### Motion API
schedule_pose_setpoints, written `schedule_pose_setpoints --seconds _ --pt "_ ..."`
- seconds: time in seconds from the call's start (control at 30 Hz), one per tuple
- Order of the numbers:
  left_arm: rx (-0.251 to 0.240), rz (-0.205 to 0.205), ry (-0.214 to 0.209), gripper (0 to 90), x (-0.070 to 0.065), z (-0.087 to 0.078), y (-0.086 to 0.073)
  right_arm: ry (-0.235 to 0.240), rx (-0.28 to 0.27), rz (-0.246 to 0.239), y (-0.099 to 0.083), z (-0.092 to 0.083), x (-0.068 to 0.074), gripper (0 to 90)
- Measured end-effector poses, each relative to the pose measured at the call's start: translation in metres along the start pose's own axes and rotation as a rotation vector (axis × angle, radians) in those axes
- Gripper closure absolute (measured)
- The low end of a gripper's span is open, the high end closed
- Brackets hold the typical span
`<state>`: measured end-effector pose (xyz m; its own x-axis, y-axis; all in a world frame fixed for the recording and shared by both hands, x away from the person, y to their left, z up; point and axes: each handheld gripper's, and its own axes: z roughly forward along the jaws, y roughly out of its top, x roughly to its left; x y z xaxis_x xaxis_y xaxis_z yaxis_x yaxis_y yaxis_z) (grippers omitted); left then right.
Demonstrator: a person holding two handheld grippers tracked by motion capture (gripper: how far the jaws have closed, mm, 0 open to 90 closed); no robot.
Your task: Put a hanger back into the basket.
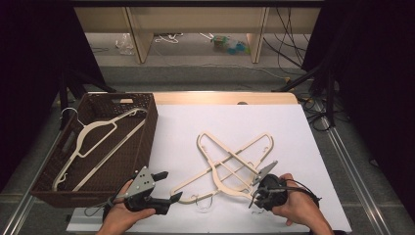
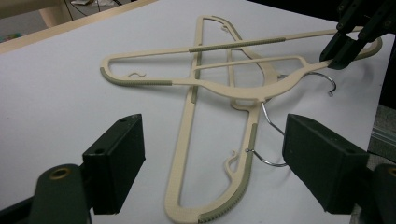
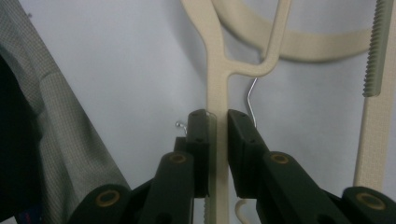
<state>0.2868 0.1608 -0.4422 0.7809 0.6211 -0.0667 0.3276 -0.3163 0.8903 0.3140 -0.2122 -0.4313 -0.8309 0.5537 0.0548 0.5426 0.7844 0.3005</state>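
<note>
Gripping the upper hanger [image 3: 217, 93] firmly by its arm, the right gripper [image 1: 265, 182] should lift it clear of the crossed hanger [image 1: 215, 161] on the bench [image 1: 303, 132]; left gripper [image 1: 164, 186] waits, fingers spread, before the basket [image 1: 147, 122].

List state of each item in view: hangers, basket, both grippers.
Top hanger: flat on the sheet, crossed over the other, arm clamped by the right gripper.
Bottom hanger: flat, underneath, free.
Basket hanger: lying in the basket.
Basket: upright, holds one hanger.
Left gripper: open, empty.
Right gripper: shut on the top hanger.
</note>
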Motion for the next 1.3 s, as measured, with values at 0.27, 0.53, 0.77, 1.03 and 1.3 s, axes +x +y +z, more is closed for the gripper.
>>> schedule_pose_setpoints --seconds 0.27,0.53,0.77,1.03,1.3 --pt "0.034 0.135 0.026 23.5 0.000 0.023 0.007 0.016 -0.020 0.002 -0.002 -0.013 -0.001 80.3" --pt "0.125 0.260 -0.033 25.2 0.002 0.061 0.013 0.014 -0.021 -0.030 -0.001 -0.025 0.002 80.2" --pt "0.180 0.372 -0.061 29.1 0.001 0.090 0.021 0.010 -0.012 -0.045 0.001 -0.025 0.007 80.2" --pt "0.221 0.471 -0.084 29.6 -0.007 0.103 0.022 0.010 -0.015 -0.064 0.003 -0.028 0.011 80.2" --pt "0.227 0.549 -0.116 29.4 -0.012 0.115 0.020 0.011 -0.020 -0.083 0.006 -0.030 0.014 80.2"
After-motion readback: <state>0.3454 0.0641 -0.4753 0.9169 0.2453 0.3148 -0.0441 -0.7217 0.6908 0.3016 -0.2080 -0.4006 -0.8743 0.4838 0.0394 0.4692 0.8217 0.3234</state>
